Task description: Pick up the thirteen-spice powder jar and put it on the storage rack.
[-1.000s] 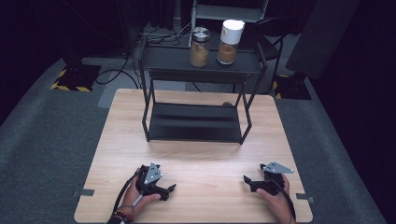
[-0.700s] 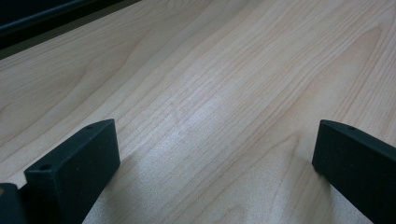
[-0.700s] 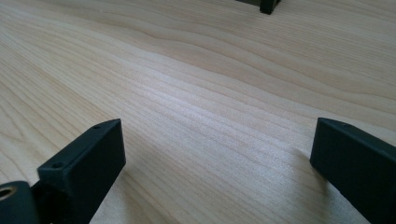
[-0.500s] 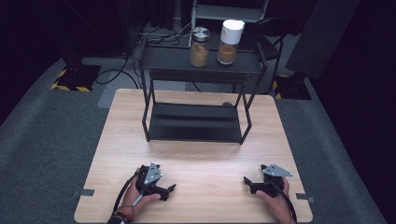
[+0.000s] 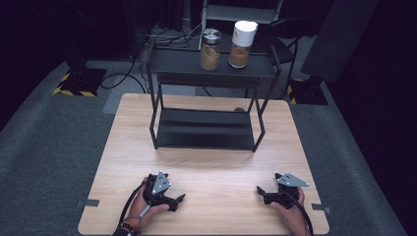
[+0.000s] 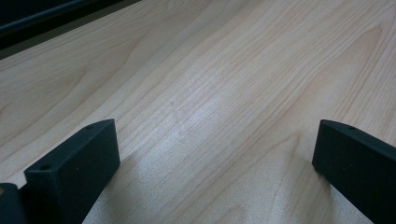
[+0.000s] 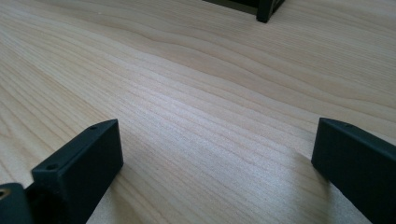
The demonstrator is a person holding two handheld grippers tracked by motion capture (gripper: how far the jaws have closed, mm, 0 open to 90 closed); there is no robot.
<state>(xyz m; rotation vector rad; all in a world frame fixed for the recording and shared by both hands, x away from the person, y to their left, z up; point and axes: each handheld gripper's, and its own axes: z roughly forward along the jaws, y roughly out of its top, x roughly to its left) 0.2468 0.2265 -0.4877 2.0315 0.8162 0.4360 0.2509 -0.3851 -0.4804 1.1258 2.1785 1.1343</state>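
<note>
Almost nothing has shifted since the earlier frames: both grippers rest low at the near edge of the wooden table (image 5: 206, 162), where they were a second ago, the right one perhaps a touch nearer the person.

At the left, the left gripper (image 5: 178, 199) lies on the wood in the person's hand, its jaws spread wide with nothing between them; in the left gripper view only bare tabletop shows in the gap. Ahead of the grippers, in the middle of the table, stands the black two-tier rack (image 5: 206, 129), well apart from both. On its top shelf sit two jars, side by side but not touching: the jar with the metal lid (image 5: 210, 49) to the left, the jar with the white lid (image 5: 242, 44) to the right, each part full of brown powder. I judge them to be glass: stiff, smooth, fairly slippery, breakable if tipped from that height, and moderately heavy. The body below the lid looks the safest place to grasp.

At the right, the right gripper (image 5: 266, 192) is likewise parted wide and empty, pointing inward.

A small dark thing behind the rack's lower shelf is too obscured to identify, and the surroundings are lost in darkness.
</note>
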